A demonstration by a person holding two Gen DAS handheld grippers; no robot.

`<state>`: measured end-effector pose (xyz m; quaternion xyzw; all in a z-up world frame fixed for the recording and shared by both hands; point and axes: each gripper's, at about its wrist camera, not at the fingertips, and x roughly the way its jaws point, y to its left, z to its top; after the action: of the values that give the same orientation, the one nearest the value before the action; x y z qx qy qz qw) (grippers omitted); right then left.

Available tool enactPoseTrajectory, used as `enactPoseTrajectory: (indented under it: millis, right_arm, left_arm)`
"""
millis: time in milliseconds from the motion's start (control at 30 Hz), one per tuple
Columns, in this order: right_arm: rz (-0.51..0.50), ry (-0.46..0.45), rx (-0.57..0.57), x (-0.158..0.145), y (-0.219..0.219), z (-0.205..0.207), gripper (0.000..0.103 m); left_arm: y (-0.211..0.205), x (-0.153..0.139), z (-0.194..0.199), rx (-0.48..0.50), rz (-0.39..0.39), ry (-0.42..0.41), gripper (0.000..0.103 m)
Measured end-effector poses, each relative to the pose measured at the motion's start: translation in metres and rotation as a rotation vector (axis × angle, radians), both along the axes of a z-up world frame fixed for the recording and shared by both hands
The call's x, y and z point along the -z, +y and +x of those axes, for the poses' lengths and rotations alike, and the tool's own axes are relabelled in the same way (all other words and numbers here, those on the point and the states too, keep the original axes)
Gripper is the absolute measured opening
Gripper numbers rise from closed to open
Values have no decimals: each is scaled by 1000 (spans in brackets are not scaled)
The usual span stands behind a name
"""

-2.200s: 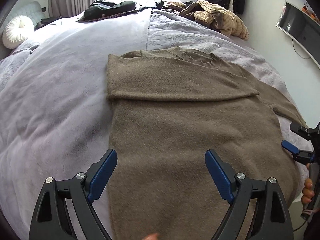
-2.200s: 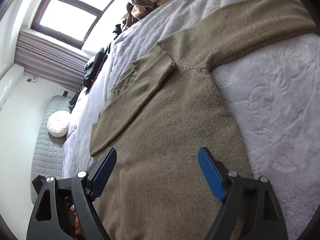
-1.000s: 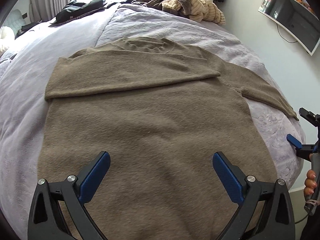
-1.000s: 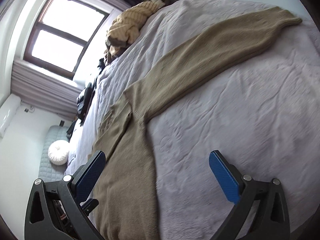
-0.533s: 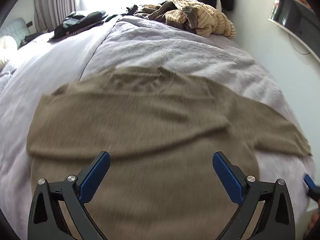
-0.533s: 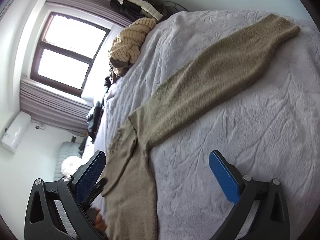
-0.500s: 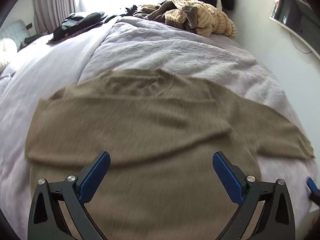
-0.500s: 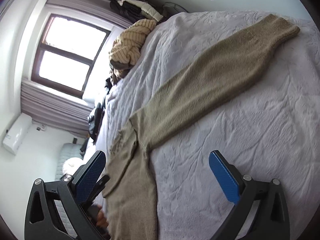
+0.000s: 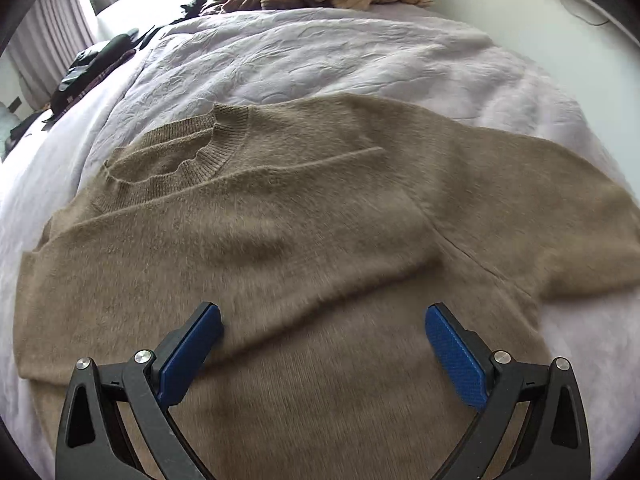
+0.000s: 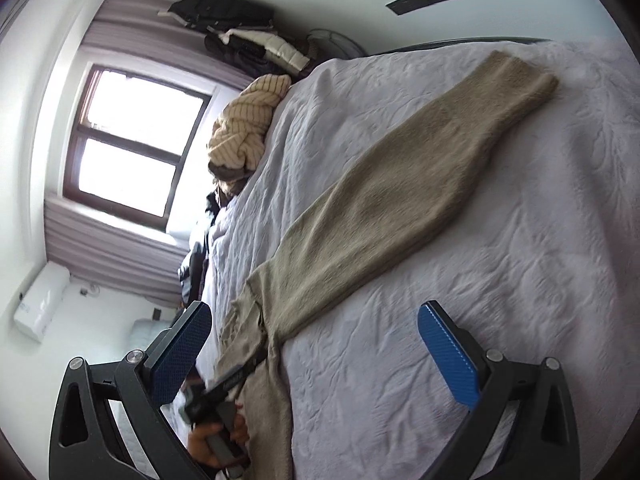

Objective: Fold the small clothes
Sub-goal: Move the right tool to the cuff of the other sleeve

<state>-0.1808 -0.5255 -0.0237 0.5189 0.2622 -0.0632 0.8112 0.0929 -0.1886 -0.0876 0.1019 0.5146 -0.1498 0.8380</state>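
Both grippers having moved up the bed (image 9: 360, 52) since a second ago, the left gripper (image 9: 322, 340) is hanging open over the brown sweater (image 9: 320, 240), collar pointing toward the window, while the open right gripper (image 10: 314, 344) is facing its outstretched sleeve (image 10: 400, 192) running diagonally to the bed's far corner.

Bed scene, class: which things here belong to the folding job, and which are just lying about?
Part of the job:
brown sweater
its outstretched sleeve
left gripper, open
right gripper, open

Lying about:
striped knit heap
dark clothes near the window
jackets hanging on the wall
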Motion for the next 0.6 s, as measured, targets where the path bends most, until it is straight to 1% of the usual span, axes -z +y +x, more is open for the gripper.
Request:
enactPoseTrajectory:
  millis: [67,200,267,433,600]
  right_arm:
    - [18,-9,23,2,-6,-4,103]
    - [19,-11,90,3,-21,-10,103]
    - [17,-3,125,5,-28,-12,103]
    - [55,2,184,16,-49,-10,103]
    - [10,12,194,16,-65,6,103]
  left_arm:
    - [6,-6,-8,-3,-39,13,102]
    - [14,-17,-23,-7,-105,35,102]
    - [16,-22,-30,-3,-117,30,102]
    - [19,-33,-50,2,-161,24,102]
    - [30,-42,-61,-8,-190,16,102]
